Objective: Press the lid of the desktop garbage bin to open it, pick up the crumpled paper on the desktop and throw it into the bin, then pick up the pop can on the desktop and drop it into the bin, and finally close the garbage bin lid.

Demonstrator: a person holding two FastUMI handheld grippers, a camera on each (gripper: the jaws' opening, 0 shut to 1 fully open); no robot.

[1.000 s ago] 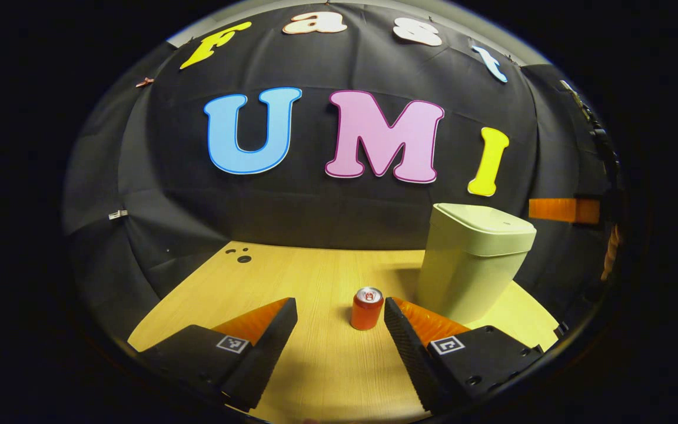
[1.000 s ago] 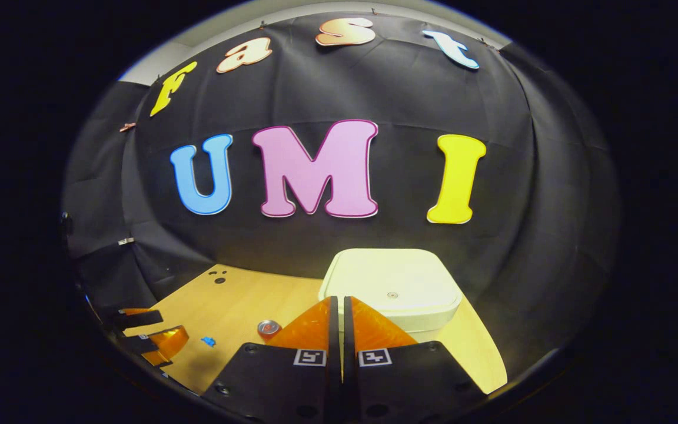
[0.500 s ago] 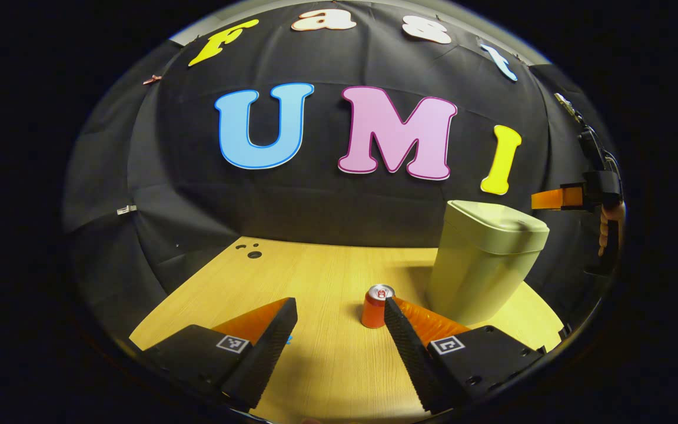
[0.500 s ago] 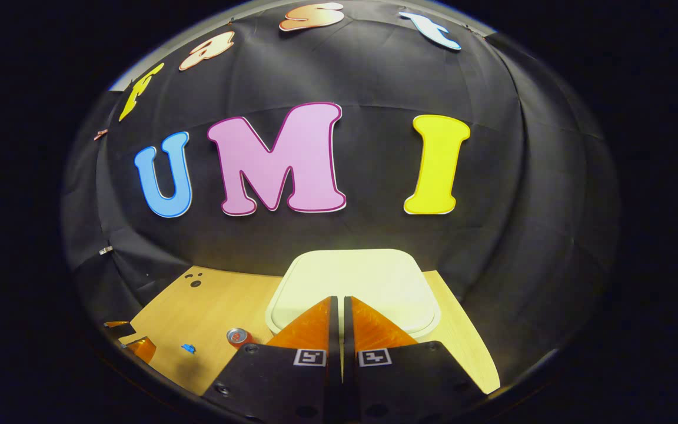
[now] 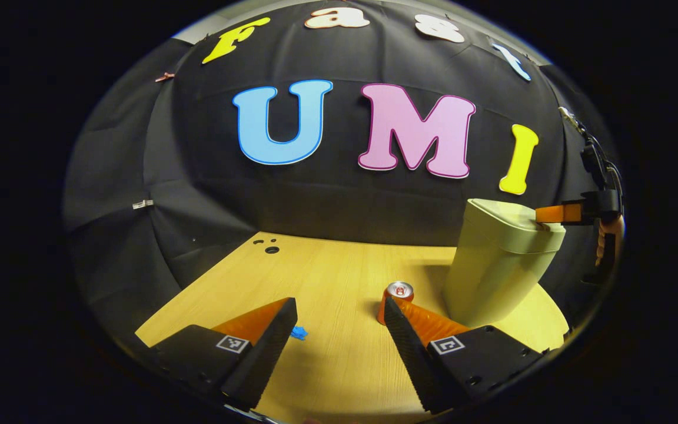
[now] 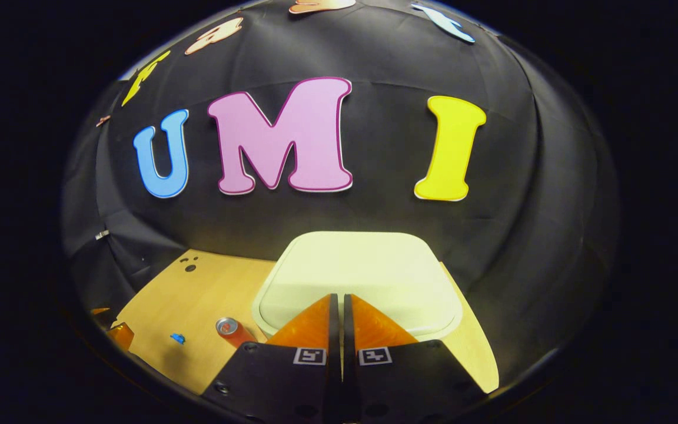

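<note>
Bin (image 6: 358, 277): on the table (image 5: 327, 277), lid down. Right gripper (image 6: 336, 300): fingers together, tips on the bin's lid near its front edge. Can (image 5: 396, 293): upright, left of the bin. Left gripper (image 5: 339, 321): fingers apart, holding nothing, near the can. Blue scrap (image 5: 298, 333): well left of the bin.

I see the wooden bench (image 5: 327, 277) spreading under everything, its grain running away from me. At its far corner, around eleven o'clock, sit a few small dark holes (image 5: 271, 249). A small blue scrap (image 5: 298, 333) lies on the bench near six o'clock. A black cloth wall (image 5: 327, 206) backs it all.
</note>
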